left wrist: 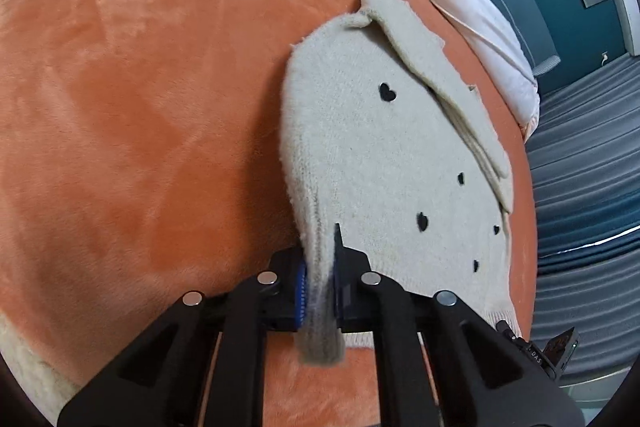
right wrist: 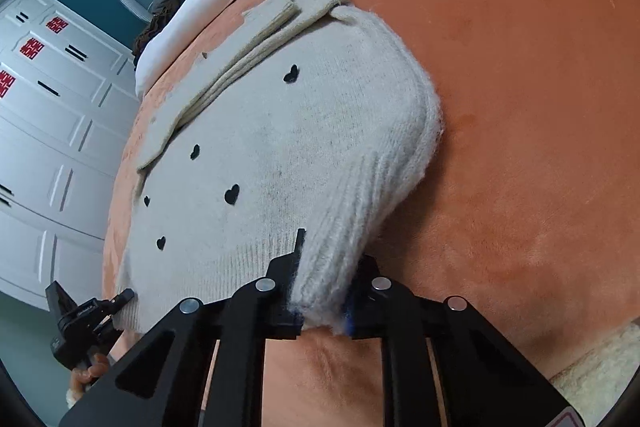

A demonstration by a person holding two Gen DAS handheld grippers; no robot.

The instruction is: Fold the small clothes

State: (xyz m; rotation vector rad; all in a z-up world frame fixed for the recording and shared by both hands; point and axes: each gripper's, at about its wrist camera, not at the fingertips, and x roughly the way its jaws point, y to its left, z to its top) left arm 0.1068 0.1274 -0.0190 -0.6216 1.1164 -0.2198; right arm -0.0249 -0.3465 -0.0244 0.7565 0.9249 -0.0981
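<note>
Left gripper [left wrist: 320,291]: its two jaws are pinching the ribbed hem corner of the sweater [left wrist: 380,155], one jaw on each side of the knit.
Right gripper [right wrist: 322,301]: also pressed together on a thick bunch of the ribbed hem, at the other bottom corner.
Place of sweater: it lies on the orange blanket [left wrist: 140,107], near the edge — a white duvet [left wrist: 472,7] is just beyond it.
Done so far: I judge the sleeves are already folded in, as a stack of cream layers lies along one side of the body.
Left to do: the bottom hem, raised by both grippers, is not yet brought up to the collar; the final fold and smoothing remain.
Writing: red paper signs on the white wardrobe [right wrist: 48,131] — not readable; small white letters on the other gripper's body, too small to read.
</note>
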